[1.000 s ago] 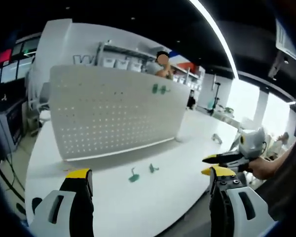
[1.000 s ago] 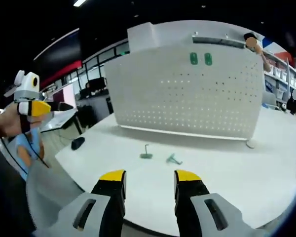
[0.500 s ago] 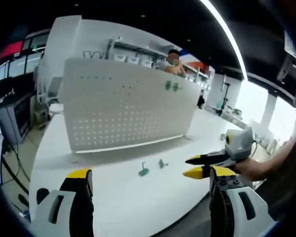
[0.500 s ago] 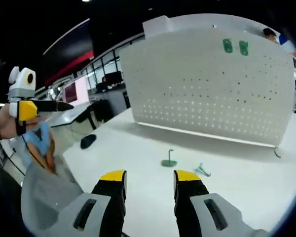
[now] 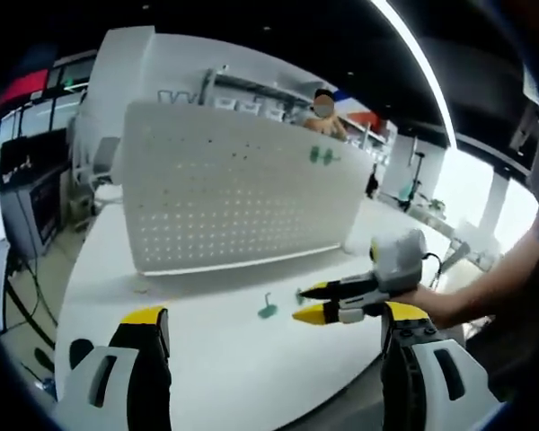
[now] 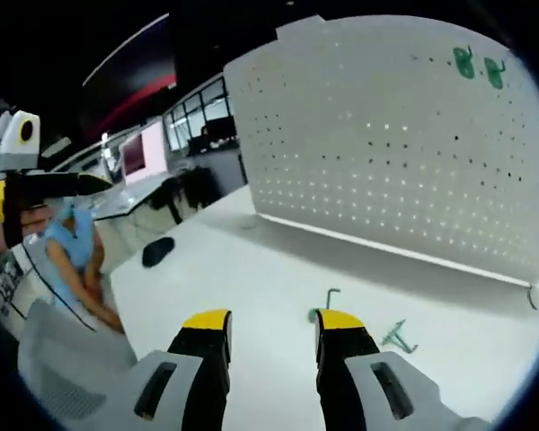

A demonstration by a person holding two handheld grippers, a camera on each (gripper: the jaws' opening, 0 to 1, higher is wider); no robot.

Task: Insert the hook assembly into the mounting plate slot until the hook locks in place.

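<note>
Approach step: right gripper [image 6: 262,325], jaws apart and empty, nears 2 green hooks [image 6: 326,299] at 12 o'clock; next, grasp 1; left gripper [image 5: 269,325] gapes idle

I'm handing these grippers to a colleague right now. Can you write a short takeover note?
Right claw: open, empty, low over the white table, close to the upright green hook. A second green hook lies on its side just beyond it.
Left claw: open, empty, held back at the table edge.
White pegboard stands upright at the back of the table; two green pieces are already mounted near its top.
Done: nothing picked up.
Left: grasp a loose hook, carry it to the pegboard, push it into a slot until it locks.
</note>
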